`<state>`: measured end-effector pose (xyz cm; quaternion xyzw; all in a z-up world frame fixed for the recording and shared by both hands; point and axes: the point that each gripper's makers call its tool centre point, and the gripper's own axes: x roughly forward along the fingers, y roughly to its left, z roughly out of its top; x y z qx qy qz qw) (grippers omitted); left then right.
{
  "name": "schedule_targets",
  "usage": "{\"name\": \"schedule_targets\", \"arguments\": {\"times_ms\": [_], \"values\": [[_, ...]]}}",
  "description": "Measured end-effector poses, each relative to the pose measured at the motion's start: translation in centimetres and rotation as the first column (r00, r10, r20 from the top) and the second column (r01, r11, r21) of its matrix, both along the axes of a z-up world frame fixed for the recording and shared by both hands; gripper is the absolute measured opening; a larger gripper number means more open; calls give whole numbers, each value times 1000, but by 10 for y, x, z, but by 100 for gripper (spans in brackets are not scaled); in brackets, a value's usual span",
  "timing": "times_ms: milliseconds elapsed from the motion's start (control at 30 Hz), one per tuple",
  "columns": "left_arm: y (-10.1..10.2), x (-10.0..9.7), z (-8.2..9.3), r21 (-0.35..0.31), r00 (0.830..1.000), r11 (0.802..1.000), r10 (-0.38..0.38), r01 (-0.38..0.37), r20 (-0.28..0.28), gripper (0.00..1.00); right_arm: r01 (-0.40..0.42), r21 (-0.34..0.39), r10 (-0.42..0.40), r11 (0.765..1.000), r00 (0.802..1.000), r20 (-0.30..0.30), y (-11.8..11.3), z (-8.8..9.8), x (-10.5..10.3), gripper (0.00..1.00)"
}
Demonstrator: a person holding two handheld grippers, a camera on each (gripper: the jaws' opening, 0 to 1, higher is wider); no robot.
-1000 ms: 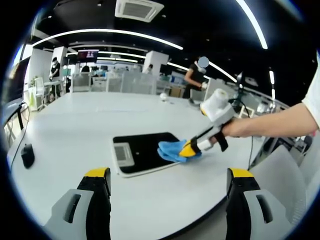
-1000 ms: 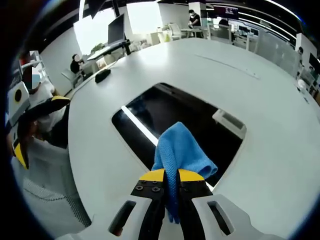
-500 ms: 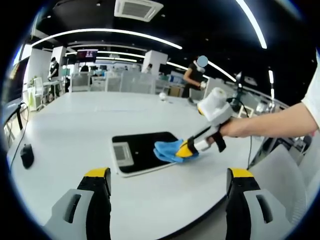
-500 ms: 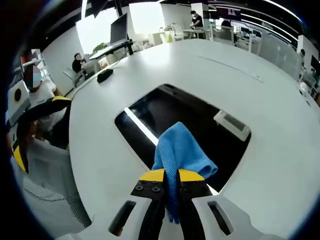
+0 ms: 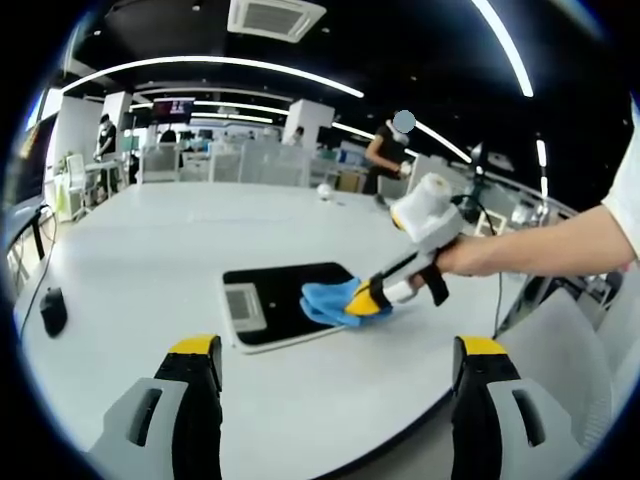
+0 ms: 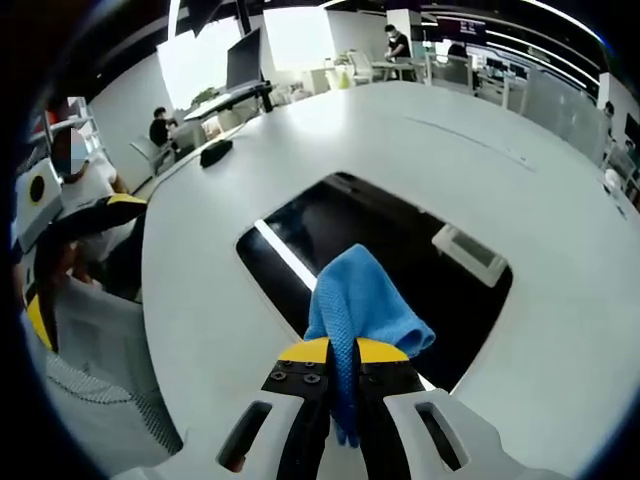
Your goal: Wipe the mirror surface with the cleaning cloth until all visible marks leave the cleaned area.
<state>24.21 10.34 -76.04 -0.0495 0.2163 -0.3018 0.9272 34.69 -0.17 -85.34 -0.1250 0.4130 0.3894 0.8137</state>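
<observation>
On the large white oval table (image 5: 130,270), a flat, dark, rounded-rectangular mirror (image 5: 285,290) with a pale rim is lying face up, reflecting a bright strip of ceiling light and a pale ceiling panel. Over the mirror's edge nearest the person, the right gripper (image 6: 343,352) is pressing its yellow-tipped jaws tightly together on a bunched blue microfibre cleaning cloth (image 6: 360,300), which is fanning out beyond the tips and touching the glass; seen from the left gripper view, the same right gripper (image 5: 372,297), held in a bare hand (image 5: 462,258), is resting the cloth (image 5: 328,302) on the mirror's corner closest to that hand. Short of the mirror, on the person's side of it, the left gripper (image 5: 338,350) is hovering above bare tabletop with its two yellow-capped jaws spread wide apart and nothing between them. Well away from the mirror, near the table's far edge, a small black computer mouse (image 5: 53,310) is sitting on the white surface.
</observation>
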Motion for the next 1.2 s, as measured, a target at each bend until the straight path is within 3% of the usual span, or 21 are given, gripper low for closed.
{"name": "schedule_targets", "arguments": {"times_ms": [1200], "values": [[0,-1,-1,6,1000,1000,-1,2,-8,96,-58,63,58,996,998,5,35,0,-2,3]]}}
